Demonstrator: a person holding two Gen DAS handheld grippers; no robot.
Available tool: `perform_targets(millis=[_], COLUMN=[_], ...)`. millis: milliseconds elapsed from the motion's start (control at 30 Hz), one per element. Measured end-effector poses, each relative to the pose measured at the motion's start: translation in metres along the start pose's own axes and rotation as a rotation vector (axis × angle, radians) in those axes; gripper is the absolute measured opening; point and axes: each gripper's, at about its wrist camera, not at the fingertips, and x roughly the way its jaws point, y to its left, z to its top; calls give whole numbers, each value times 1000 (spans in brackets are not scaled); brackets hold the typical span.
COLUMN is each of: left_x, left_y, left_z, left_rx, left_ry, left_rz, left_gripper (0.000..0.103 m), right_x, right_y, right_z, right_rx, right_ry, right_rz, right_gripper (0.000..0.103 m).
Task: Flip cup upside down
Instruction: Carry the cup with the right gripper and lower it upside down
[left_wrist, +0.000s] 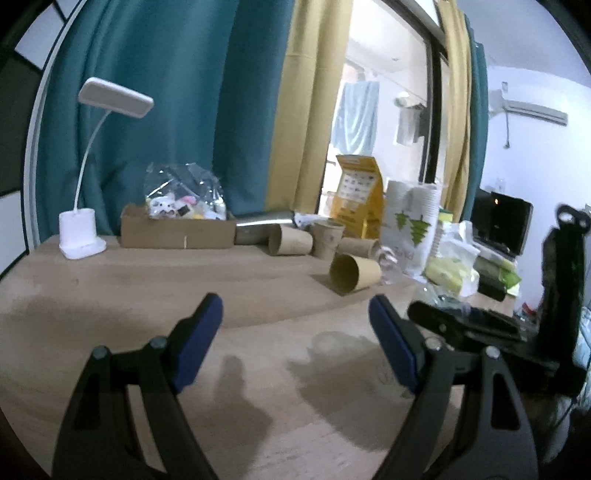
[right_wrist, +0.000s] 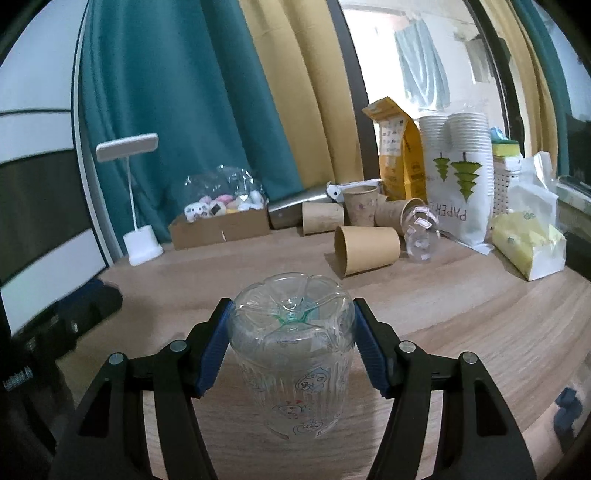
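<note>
A clear plastic cup (right_wrist: 291, 354) with cartoon prints stands upside down, base up, between my right gripper's (right_wrist: 291, 328) blue pads. The pads press both its sides near the base; its rim is at or just above the wooden table (right_wrist: 461, 317). My left gripper (left_wrist: 295, 332) is open and empty, low over the table. The cup itself does not show in the left wrist view; part of the right gripper's black body (left_wrist: 480, 328) shows at its right.
Several brown paper cups (right_wrist: 365, 249) lie or stand at the back, beside a clear cup on its side (right_wrist: 421, 236). A bag of stacked white cups (right_wrist: 458, 177), a yellow box (right_wrist: 399, 155), a cardboard box (right_wrist: 221, 229) and a white desk lamp (right_wrist: 140, 206) line the back.
</note>
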Motion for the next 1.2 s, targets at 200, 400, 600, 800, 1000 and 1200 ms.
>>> perform_targets(millis=[200, 400, 600, 800, 1000, 1200], left_x=[6, 8, 10, 12, 14, 13], left_y=[1, -3, -9, -8, -9, -12], left_z=[-1, 0, -2, -4, -5, -6], left_rx=[-10, -6, 10, -8, -8, 6], left_ry=[7, 20, 22, 26, 36, 38], left_rz=[0, -16, -31, -42, -51, -57], left_gripper=[83, 83, 83, 83, 83, 83], right_x=[-1, -4, -8, -9, -15, -30], right_y=[9, 8, 6, 4, 1, -2], right_z=[-5, -9, -9, -8, -7, -2], right_rx=[-37, -41, -28, -14, 10, 38], right_ry=[-21, -33, -36, -29, -52, -106], right_rz=[-8, 0, 3, 3, 3, -5], right_gripper=[67, 67, 67, 68, 84, 84])
